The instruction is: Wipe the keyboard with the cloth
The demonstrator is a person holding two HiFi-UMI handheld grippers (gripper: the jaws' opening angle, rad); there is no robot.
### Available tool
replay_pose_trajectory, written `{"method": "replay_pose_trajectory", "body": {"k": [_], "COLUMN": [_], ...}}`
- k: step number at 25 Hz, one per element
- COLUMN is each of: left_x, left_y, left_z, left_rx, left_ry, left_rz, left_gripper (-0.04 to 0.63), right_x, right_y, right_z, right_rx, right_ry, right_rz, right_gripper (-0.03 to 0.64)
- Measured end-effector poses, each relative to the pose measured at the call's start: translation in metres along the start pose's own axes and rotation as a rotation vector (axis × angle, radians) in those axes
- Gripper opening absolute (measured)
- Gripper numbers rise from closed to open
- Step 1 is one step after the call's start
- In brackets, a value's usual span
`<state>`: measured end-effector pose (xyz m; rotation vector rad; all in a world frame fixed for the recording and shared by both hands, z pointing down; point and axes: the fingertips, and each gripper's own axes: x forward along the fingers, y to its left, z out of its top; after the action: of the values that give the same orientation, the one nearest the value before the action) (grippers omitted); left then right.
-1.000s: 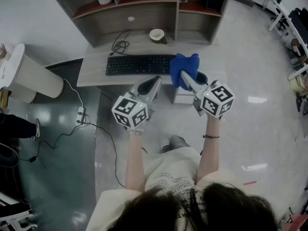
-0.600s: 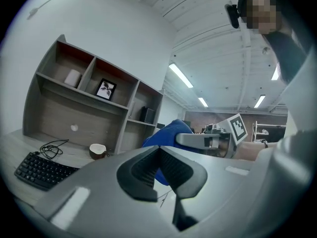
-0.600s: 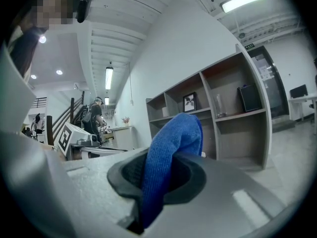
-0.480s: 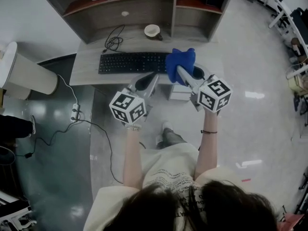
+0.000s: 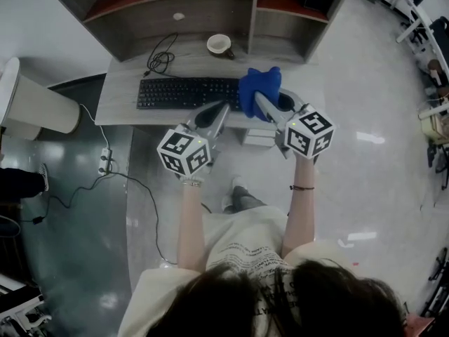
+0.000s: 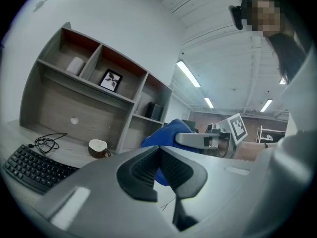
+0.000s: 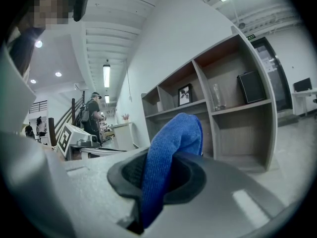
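A person stands at a pale grey wooden desk (image 5: 118, 106) with a tool in each hand. The right gripper (image 7: 159, 177) has its two jaws squeezed tight on a soft, fluffy blue cloth (image 5: 261, 84). The cloth bunches up past the jaws like a little hill. The left gripper (image 6: 159, 152) has its jaws pressed together with nothing between them. It hangs just beside the right one, over the front edge of the desk. The long black keyboard (image 5: 184, 93) lies flat on the desk, and the blue cloth is at its right end. From above I cannot tell if the cloth touches the keys. A small brown-and-white cup (image 5: 219, 45) and a curled black cable (image 5: 160, 60) sit behind the keyboard, near the shelves. I think the cloth is light and floppy, so it will bend over the bumpy keys. It may slip out if only a thin edge is held, so a fat pinch like this one looks right. The keyboard looks light too and could slide on the smooth desk, so the empty gripper may need to press on its left end.
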<state>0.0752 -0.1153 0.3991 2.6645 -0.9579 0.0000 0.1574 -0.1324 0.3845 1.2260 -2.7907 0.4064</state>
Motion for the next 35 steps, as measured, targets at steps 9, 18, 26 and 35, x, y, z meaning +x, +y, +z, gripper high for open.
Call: {"method": "replay_pose_trajectory", "body": {"k": [9, 18, 26, 35], "left_x": [0.031, 0.050, 0.061, 0.065], "left_y": [0.011, 0.025, 0.041, 0.056], "left_z": [-0.013, -0.026, -0.046, -0.063], "left_rx": [-0.022, -0.050, -0.074, -0.123], "left_ry": [0.035, 0.081, 0.158, 0.242], "left_rz": [0.002, -0.002, -0.039, -0.127], "left_gripper": [0.005, 0.005, 0.005, 0.005], "right_x": [0.011, 0.023, 0.034, 0.047], "right_y": [-0.034, -0.059, -0.075, -0.086], "right_z": [-0.011, -0.028, -0.047, -0.064], "right_rx": [0.028, 0.075, 0.121, 0.170], "right_ry": [0.035, 0.069, 0.100, 0.126], "right_rz": [-0.001, -0.021, -0.076, -0.170], "right_gripper": [0.058, 0.058, 0.058, 0.058]}}
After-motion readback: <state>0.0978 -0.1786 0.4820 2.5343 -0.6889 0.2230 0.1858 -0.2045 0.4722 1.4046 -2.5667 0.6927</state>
